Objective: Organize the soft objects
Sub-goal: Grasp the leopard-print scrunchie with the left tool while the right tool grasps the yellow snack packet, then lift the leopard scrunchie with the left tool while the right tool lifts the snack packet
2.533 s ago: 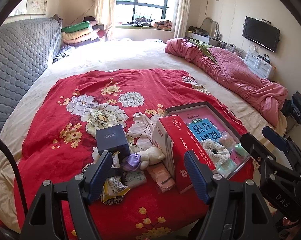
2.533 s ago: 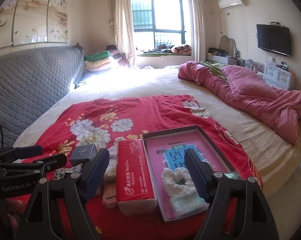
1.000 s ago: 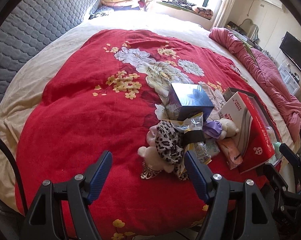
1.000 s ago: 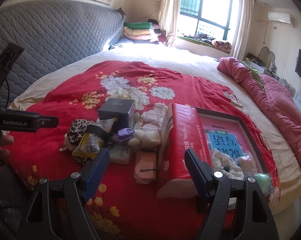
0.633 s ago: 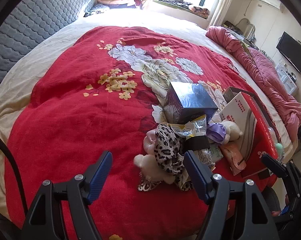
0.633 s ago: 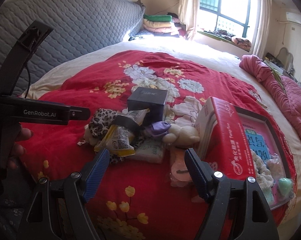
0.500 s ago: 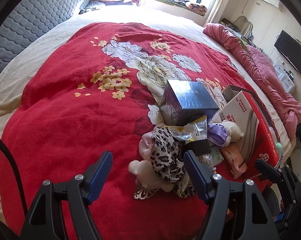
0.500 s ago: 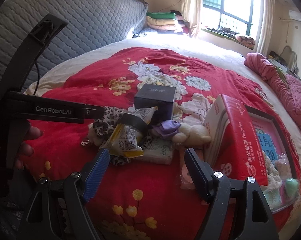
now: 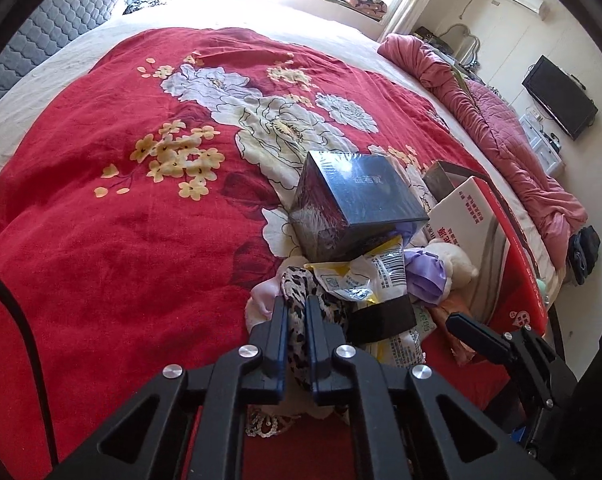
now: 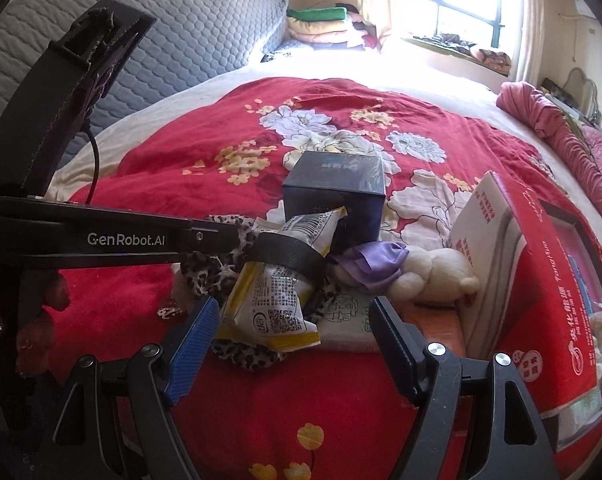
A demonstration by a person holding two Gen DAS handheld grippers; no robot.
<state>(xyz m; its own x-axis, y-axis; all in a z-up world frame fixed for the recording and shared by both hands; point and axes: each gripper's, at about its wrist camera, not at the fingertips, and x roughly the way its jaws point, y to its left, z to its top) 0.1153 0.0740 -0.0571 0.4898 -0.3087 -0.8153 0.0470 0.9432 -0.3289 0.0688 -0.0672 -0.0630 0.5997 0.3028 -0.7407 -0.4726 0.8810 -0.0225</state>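
Observation:
A pile of small things lies on the red flowered blanket (image 9: 101, 208). My left gripper (image 9: 296, 308) is shut on a leopard-print scrunchie (image 9: 297, 328) at the pile's near edge; from the right wrist view it (image 10: 237, 234) comes in from the left onto the scrunchie (image 10: 205, 270). A yellow-white snack packet (image 10: 277, 280) with a black band lies over the scrunchie. A cream plush toy (image 10: 437, 274) with a purple bow (image 10: 369, 258) lies to the right. My right gripper (image 10: 293, 320) is open, just in front of the packet.
A dark blue box (image 9: 353, 204) stands behind the pile. A red tissue pack (image 10: 537, 288) stands on its side at the right, beside a tray (image 10: 581, 232) holding soft items. A pink quilt (image 9: 501, 120) lies far right. The bed edge is near.
My left gripper moved forward and closed on the leopard-print scrunchie. My right gripper moved closer to the pile and stayed open.

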